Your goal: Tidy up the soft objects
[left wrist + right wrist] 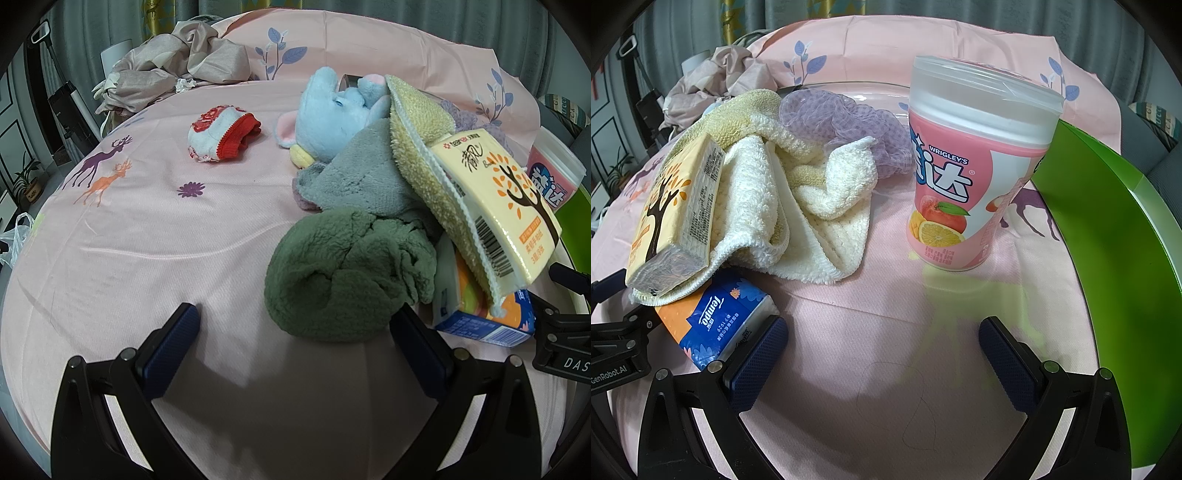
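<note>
On the pink bedsheet (147,236) lies a heap of soft things: a dark green fleece cloth (340,277), a grey cloth (362,181), a blue plush elephant (332,118) and a cream-yellow towel (417,122). A red-and-white sock bundle (221,133) lies apart to the left. My left gripper (295,317) stands open just before the green cloth, its right finger touching the cloth's edge. The right wrist view shows the cream towel (820,206), a purple mesh sponge (846,118) and a yellow tissue pack (676,206). My right gripper (882,332) is open over bare sheet.
A yellow tissue pack (495,206) rests on the towel; a blue Tempo tissue pack (724,321) lies under it, by my right gripper's left finger. A pink gum tub (971,166) stands ahead, a green box (1115,251) at right. Crumpled beige fabric (184,70) lies far left.
</note>
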`<state>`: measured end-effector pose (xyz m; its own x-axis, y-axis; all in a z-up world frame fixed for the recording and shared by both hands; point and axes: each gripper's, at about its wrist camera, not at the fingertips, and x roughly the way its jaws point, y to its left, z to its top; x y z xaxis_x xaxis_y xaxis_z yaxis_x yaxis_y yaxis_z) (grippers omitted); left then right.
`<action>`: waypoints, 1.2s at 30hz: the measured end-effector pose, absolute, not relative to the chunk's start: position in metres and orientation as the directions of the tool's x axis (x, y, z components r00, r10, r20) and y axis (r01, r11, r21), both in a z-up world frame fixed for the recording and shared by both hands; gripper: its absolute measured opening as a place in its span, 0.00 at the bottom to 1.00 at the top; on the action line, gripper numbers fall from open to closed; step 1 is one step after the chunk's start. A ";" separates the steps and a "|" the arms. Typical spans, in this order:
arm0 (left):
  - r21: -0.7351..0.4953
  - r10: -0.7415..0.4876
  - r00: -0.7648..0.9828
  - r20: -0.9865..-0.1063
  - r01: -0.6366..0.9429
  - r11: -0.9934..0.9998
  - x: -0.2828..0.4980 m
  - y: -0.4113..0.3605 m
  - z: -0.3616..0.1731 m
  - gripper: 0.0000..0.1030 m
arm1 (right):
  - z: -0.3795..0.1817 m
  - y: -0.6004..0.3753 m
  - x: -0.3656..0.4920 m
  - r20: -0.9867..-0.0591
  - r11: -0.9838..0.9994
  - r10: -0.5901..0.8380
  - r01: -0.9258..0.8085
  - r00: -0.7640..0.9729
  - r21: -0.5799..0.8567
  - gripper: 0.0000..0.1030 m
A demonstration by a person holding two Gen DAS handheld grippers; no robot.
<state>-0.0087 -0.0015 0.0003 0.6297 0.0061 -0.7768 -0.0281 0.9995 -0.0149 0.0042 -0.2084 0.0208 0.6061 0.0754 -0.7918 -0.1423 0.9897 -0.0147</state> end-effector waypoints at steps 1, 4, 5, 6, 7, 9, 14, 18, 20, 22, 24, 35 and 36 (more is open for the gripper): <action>-0.015 0.006 0.630 -0.777 -0.028 0.999 -0.009 -0.002 0.000 0.99 | 0.021 -0.208 0.004 -0.792 0.990 0.075 -0.142 0.606 -0.015 1.00; -0.015 0.006 0.630 -0.777 -0.028 0.999 -0.009 -0.002 0.000 0.99 | 0.021 -0.208 0.004 -0.792 0.990 0.075 -0.142 0.606 -0.015 1.00; -0.015 0.006 0.630 -0.777 -0.028 0.999 -0.009 -0.002 0.000 0.99 | 0.021 -0.208 0.004 -0.792 0.990 0.075 -0.142 0.606 -0.015 1.00; -0.015 0.006 0.630 -0.777 -0.028 0.999 -0.009 -0.002 0.000 0.99 | 0.021 -0.208 0.004 -0.792 0.990 0.075 -0.142 0.606 -0.015 1.00; -0.015 0.006 0.630 -0.777 -0.028 0.999 -0.009 -0.002 0.000 0.99 | 0.021 -0.208 0.004 -0.792 0.990 0.075 -0.142 0.606 -0.015 1.00; -0.015 0.006 0.630 -0.777 -0.028 0.999 -0.009 -0.002 0.000 0.99 | 0.021 -0.208 0.004 -0.792 0.990 0.075 -0.142 0.606 -0.015 1.00; -0.015 0.006 0.631 -0.776 -0.029 0.999 -0.009 -0.002 0.000 0.99 | 0.022 -0.208 0.003 -0.792 0.990 0.069 -0.142 0.607 -0.022 1.00; -0.009 0.011 0.631 -0.775 -0.028 1.000 -0.010 -0.002 0.000 0.99 | 0.023 -0.210 0.006 -0.797 0.990 0.067 -0.142 0.600 -0.024 1.00; -0.010 0.010 0.631 -0.775 -0.028 1.000 -0.010 -0.002 0.001 0.99 | 0.022 -0.205 0.010 -0.806 0.989 0.064 -0.146 0.588 -0.028 1.00; -0.010 0.013 0.621 -0.783 -0.034 0.999 -0.008 -0.003 0.003 0.99 | 0.029 -0.206 0.014 -0.822 0.986 0.073 -0.165 0.565 -0.026 1.00; -0.020 0.000 0.603 -0.797 -0.027 0.999 -0.006 -0.002 0.006 0.99 | 0.032 -0.207 0.020 -0.847 0.989 0.081 -0.146 0.525 0.005 1.00; -0.170 -0.072 0.642 -0.763 -0.092 0.981 -0.003 0.043 0.071 0.87 | 0.134 -0.183 -0.009 -0.727 0.969 0.235 -0.213 0.645 0.124 1.00; -0.199 -0.085 0.645 -0.759 -0.106 0.974 -0.001 0.052 0.076 0.87 | 0.142 -0.179 -0.009 -0.714 0.965 0.251 -0.223 0.654 0.135 1.00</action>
<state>-0.0008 0.0521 0.0763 0.6453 -0.0853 -0.7591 -0.1058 0.9742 -0.1995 -0.0091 -0.1794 0.1418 0.6540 0.2509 -0.7136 -0.2228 0.9654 0.1353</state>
